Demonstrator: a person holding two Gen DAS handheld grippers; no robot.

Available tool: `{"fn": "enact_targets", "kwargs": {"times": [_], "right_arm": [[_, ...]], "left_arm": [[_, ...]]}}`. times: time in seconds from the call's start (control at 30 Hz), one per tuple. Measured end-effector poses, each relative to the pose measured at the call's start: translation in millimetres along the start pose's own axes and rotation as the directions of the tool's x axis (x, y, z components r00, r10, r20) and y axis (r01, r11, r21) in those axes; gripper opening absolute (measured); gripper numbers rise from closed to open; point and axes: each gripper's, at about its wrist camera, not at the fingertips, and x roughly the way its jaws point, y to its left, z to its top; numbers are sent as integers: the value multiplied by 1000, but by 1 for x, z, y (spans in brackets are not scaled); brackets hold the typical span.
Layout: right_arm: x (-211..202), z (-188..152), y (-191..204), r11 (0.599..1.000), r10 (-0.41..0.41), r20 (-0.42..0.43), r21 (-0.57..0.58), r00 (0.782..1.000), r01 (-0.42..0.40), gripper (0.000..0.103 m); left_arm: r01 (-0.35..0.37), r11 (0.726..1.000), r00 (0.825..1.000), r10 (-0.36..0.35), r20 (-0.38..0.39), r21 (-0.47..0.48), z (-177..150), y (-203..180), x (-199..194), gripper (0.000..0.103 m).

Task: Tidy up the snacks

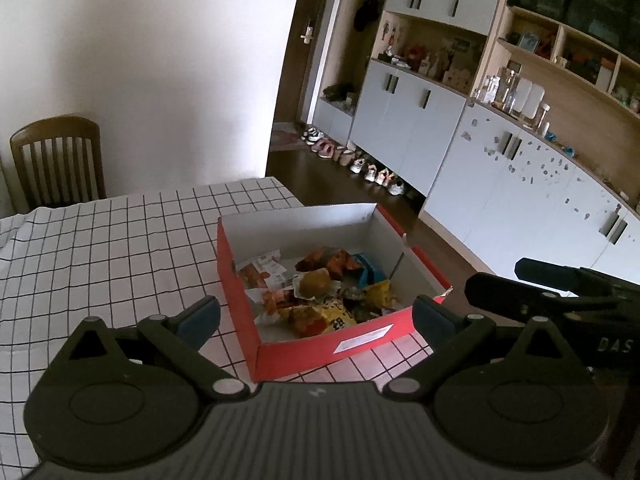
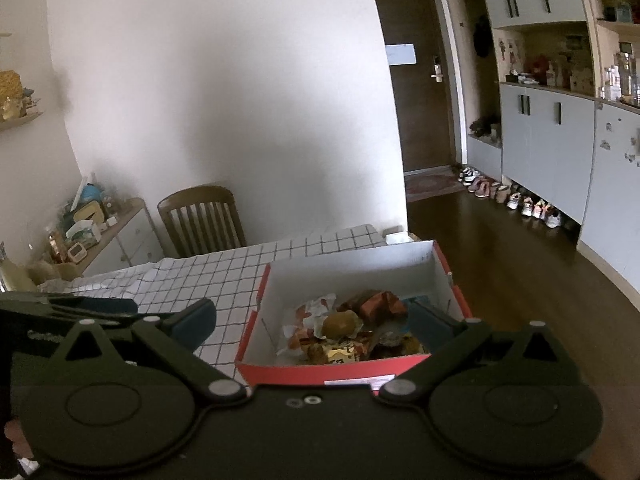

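In the left wrist view we see a wooden chair [image 1: 56, 160] at the far left against the white wall, beyond the table with its checked tablecloth [image 1: 100, 248]. Our left gripper [image 1: 316, 316] hangs above the near part of the cloth, its jaws spread wide and holding nothing. The red shoebox [image 1: 320, 350] sits on the cloth near the right edge of the table, and its near corner falls between our two fingers without touching either. Inside it lies the heap of snack packets [image 1: 316, 292], gathered toward the near end, with the far part of the white floor bare. A round brownish pastry in clear wrap [image 1: 316, 282] sits on top of the heap. To the right of the box, the right gripper [image 1: 560, 284] shows as a dark shape over the table edge. Farther right a row of shoes [image 1: 356, 162] lines the floor under the grey cabinets [image 1: 408, 120].

From the right wrist view, the left gripper's body shows at the left edge. Our right gripper [image 2: 312, 320] is also spread wide and empty, poised over the near wall of the shoebox [image 2: 280, 374]. The snack packets [image 2: 348, 336] lie between the fingers in this view, lower down, untouched. The right finger [image 2: 428, 320] hangs over the box's right side.
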Motion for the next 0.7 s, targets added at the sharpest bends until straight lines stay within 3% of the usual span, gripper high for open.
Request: {"fn": "enact_targets", "kwargs": {"times": [0.7], "right_arm": [[-4,2,0,1000,-1,12,2,1000,1,103]], "left_arm": [[-13,1000,1000,13,12,-7,0,-1,-5,103]]}}
